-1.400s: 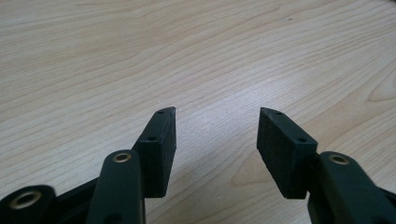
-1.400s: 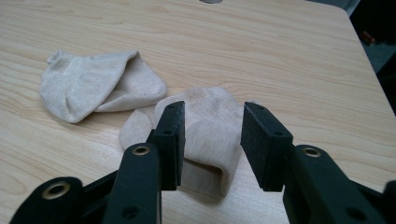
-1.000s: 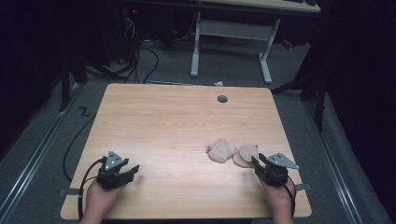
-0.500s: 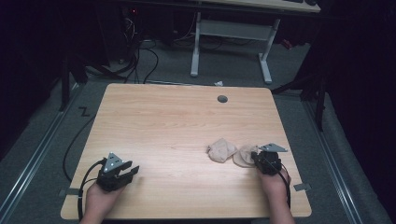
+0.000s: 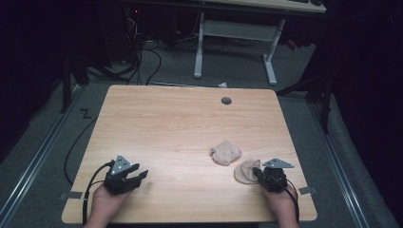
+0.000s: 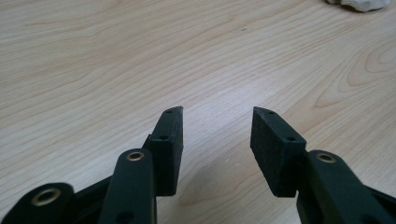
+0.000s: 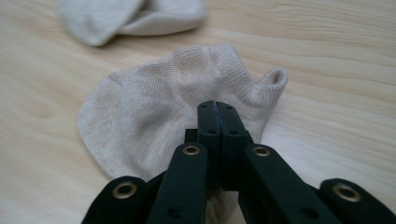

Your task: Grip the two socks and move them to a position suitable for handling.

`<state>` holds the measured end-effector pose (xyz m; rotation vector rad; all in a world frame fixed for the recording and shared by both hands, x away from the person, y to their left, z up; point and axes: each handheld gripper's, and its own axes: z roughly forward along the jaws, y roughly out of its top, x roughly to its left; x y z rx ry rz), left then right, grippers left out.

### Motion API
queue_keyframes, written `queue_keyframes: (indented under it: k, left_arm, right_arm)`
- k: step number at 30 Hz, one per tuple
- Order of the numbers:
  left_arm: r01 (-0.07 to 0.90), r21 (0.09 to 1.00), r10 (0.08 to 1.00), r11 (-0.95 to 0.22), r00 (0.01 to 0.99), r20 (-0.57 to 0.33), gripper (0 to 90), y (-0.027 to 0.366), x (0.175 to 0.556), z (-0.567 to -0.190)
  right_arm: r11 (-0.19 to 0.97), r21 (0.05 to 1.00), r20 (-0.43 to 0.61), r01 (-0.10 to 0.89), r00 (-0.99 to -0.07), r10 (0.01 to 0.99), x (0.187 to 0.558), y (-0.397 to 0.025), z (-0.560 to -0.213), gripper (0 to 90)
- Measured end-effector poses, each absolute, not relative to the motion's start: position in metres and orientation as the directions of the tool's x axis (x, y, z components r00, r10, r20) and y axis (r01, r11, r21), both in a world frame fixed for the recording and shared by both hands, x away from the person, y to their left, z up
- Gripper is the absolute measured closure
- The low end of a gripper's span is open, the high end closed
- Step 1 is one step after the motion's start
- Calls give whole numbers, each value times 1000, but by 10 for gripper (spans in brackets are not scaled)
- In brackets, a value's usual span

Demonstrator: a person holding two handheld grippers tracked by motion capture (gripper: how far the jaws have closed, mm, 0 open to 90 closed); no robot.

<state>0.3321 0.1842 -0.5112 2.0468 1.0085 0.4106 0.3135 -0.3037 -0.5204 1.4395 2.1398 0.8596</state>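
Two beige ankle socks lie on the wooden table (image 5: 180, 123). One sock (image 5: 243, 172) (image 7: 149, 107) lies flat at the front right. My right gripper (image 5: 256, 172) (image 7: 217, 106) is shut, and its jaws press together low over this sock's near half. No fabric shows between them. The other sock (image 5: 226, 153) (image 7: 130, 16) (image 6: 359, 3) lies crumpled just behind and to the left. My left gripper (image 5: 140, 175) (image 6: 217, 119) stands open over bare wood at the front left, with nothing between its fingers.
A round grey cable grommet (image 5: 226, 100) sits near the table's far edge. Cables trail from both grippers off the front edge. A white-legged desk (image 5: 233, 28) stands on the dark floor behind the table.
My right gripper has shifted left from beside the sock to over it, and its grey top plate has turned. The left gripper has stayed in place.
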Motion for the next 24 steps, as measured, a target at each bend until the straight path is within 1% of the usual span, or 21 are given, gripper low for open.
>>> queue_keyframes:
  k: [1,2,3,4,5,6,7,12,13,14,17,18,22,24]
  left_arm:
    - [515,777,775,-362,629,-56,540,184,332,-511]
    - [510,773,766,-377,641,-50,535,179,332,-511]
    - [510,773,766,-377,641,-50,533,179,332,-511]
    - [505,776,762,-378,646,-49,531,176,331,-511]
    - [499,778,758,-382,651,-46,531,174,330,-511]
    - [497,779,754,-382,655,-48,530,172,330,-511]
    - [496,780,751,-382,659,-51,530,170,329,-510]
    - [481,781,731,-398,681,-47,514,164,325,-509]
    - [481,778,728,-404,684,-45,504,164,325,-509]
    - [477,778,726,-410,687,-38,504,163,324,-509]
    - [476,776,724,-414,688,-36,498,163,325,-510]
    - [479,775,727,-412,686,-37,498,164,325,-510]
    - [477,774,731,-416,682,-27,489,165,324,-509]
    - [478,776,734,-411,678,-29,483,166,323,-508]
  right_arm:
    - [273,693,-3,667,-376,927,314,-304,-520,896]
    - [302,690,-1,658,-416,909,310,-291,-520,896]
    - [302,690,-1,658,-416,909,310,-291,-520,896]
    - [332,689,-1,645,-456,890,308,-279,-520,895]
    - [332,689,-1,645,-456,890,308,-279,-520,895]
    - [362,692,-5,624,-498,867,306,-262,-521,894]
    - [362,692,-5,624,-498,867,306,-262,-521,894]
    - [428,697,-14,575,-586,810,307,-217,-522,888]
    - [443,701,-18,558,-608,794,309,-201,-523,882]
    - [443,701,-18,558,-608,794,309,-201,-523,882]
    - [466,706,-26,534,-638,770,312,-181,-524,873]
    - [482,707,-37,518,-653,756,315,-167,-524,870]
    - [496,709,-43,501,-671,740,318,-153,-525,865]
    - [514,707,-56,485,-686,726,319,-143,-525,848]
